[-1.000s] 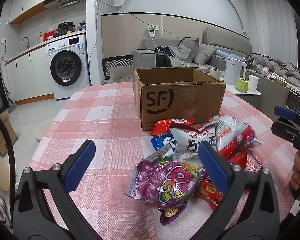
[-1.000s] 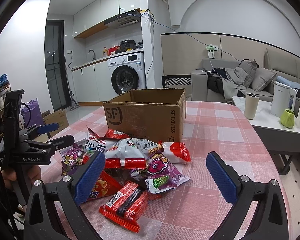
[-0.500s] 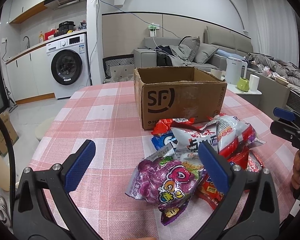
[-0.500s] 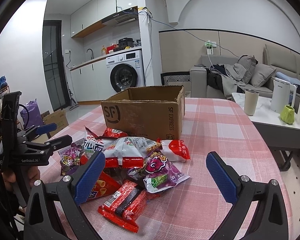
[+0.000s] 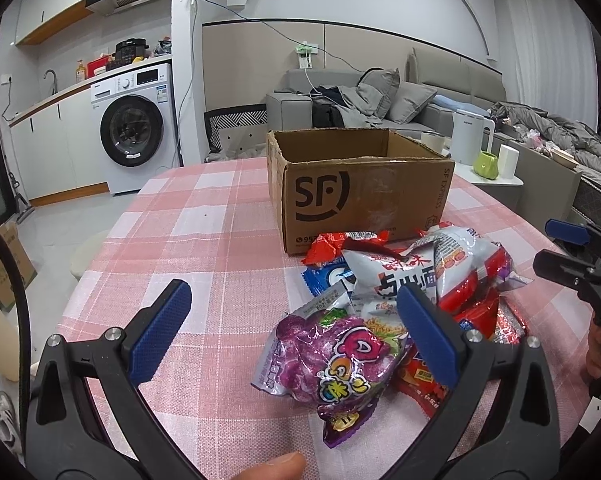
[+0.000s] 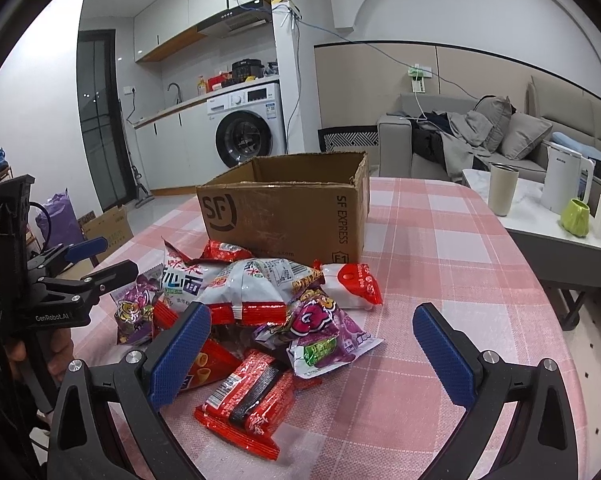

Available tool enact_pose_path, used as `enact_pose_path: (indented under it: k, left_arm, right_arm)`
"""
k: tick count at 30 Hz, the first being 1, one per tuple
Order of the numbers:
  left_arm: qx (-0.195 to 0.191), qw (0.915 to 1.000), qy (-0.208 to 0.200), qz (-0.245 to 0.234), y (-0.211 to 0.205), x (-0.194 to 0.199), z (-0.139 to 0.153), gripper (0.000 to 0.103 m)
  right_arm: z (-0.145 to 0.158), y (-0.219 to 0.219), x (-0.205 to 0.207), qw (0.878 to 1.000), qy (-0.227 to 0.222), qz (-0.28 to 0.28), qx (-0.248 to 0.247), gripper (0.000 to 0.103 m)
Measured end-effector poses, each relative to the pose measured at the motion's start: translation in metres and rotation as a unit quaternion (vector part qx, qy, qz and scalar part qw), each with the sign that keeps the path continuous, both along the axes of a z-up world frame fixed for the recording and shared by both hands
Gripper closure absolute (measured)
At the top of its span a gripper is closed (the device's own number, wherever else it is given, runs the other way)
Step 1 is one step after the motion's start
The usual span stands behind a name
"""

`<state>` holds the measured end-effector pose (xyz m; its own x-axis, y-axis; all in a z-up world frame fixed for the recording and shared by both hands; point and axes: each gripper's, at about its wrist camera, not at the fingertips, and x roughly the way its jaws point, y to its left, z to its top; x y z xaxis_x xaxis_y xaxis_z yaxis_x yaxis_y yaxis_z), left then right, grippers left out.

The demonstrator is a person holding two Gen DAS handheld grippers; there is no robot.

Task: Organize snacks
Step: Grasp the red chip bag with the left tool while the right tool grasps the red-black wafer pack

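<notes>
I count two grippers: my left gripper [image 5: 294, 326] and my right gripper [image 6: 312, 350], each with two blue pads, spread wide with nothing between them. There is one cardboard box [image 6: 284, 216] at twelve o'clock on the one checked table [image 6: 440, 264]. In the snack pile I can separate two purple candy bags [image 5: 332, 360] [image 6: 320, 330], two white-and-red noodle bags [image 6: 256, 286] [image 5: 388, 276], one flat red wrapper [image 6: 248, 400] at six o'clock, one white pack with a red end [image 6: 352, 284], and one blue packet [image 5: 326, 278]. More red packs lie underneath; I can't count those. On the side table at two o'clock: one kettle [image 6: 564, 180], one green cup [image 6: 576, 218], one beige tumbler [image 6: 502, 194].
</notes>
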<state>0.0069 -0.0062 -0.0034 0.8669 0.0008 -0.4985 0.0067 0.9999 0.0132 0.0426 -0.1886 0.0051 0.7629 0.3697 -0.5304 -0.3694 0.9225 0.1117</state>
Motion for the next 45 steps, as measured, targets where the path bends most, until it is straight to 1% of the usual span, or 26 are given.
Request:
enact_pose_path:
  k: [1, 5, 6, 10, 15, 21, 24, 31, 33, 37, 40, 43, 44, 45]
  left_arm:
    - [0.000, 1.0000, 0.002, -0.003, -0.001, 0.000, 0.000, 0.001]
    - [-0.006, 0.9996, 0.015, -0.022, -0.007, -0.003, -0.001, 0.001]
    - [-0.005, 0.9994, 0.020, -0.026, -0.009, -0.002, -0.002, 0.001]
    - [-0.009, 0.9988, 0.031, -0.036, -0.012, -0.004, -0.002, 0.001]
    - [-0.006, 0.9978, 0.035, -0.056, -0.019, -0.011, 0.000, 0.001]
    - [0.006, 0.9966, 0.045, -0.069, -0.028, -0.011, -0.004, 0.001]
    - [0.002, 0.9956, 0.051, -0.078, -0.029, -0.010, -0.006, 0.001]
    - [0.005, 0.9921, 0.061, -0.109, -0.039, -0.011, -0.011, 0.001]
    - [0.008, 0.9913, 0.065, -0.114, -0.043, -0.012, -0.013, 0.001]
    - [0.012, 0.9889, 0.076, -0.127, -0.050, -0.010, -0.017, 0.001]
    - [0.008, 0.9869, 0.078, -0.141, -0.053, -0.010, -0.017, 0.001]
    - [-0.003, 0.9833, 0.075, -0.166, -0.056, -0.012, -0.016, 0.001]
    - [-0.007, 0.9810, 0.075, -0.179, -0.058, -0.013, -0.016, 0.002]
    - [-0.009, 0.9799, 0.076, -0.184, -0.059, -0.013, -0.015, 0.006]
  right_arm:
    - [0.000, 0.000, -0.001, 1.000, 0.002, -0.001, -0.002, 0.000]
    - [-0.002, 0.004, -0.002, 0.999, 0.032, -0.007, -0.006, 0.000]
    - [-0.005, 0.006, -0.001, 0.999, 0.046, -0.008, -0.008, 0.000]
    - [-0.016, 0.014, -0.003, 0.997, 0.071, -0.007, -0.019, 0.000]
    - [-0.028, 0.026, -0.004, 0.995, 0.092, -0.008, -0.046, 0.000]
    - [-0.039, 0.035, -0.002, 0.991, 0.120, 0.001, -0.050, 0.000]
    - [-0.044, 0.041, -0.001, 0.990, 0.132, 0.007, -0.055, 0.000]
    - [-0.051, 0.044, 0.007, 0.985, 0.159, -0.004, -0.072, 0.001]
    - [-0.052, 0.041, 0.008, 0.984, 0.164, -0.008, -0.073, 0.003]
    - [-0.054, 0.030, 0.008, 0.983, 0.170, -0.012, -0.070, 0.004]
    - [-0.055, 0.025, 0.007, 0.982, 0.173, -0.011, -0.068, 0.007]
    - [-0.055, 0.023, 0.007, 0.982, 0.177, -0.004, -0.065, 0.014]
    - [-0.054, 0.022, 0.007, 0.982, 0.177, -0.001, -0.064, 0.017]
    - [-0.054, 0.022, 0.006, 0.982, 0.177, 0.002, -0.064, 0.020]
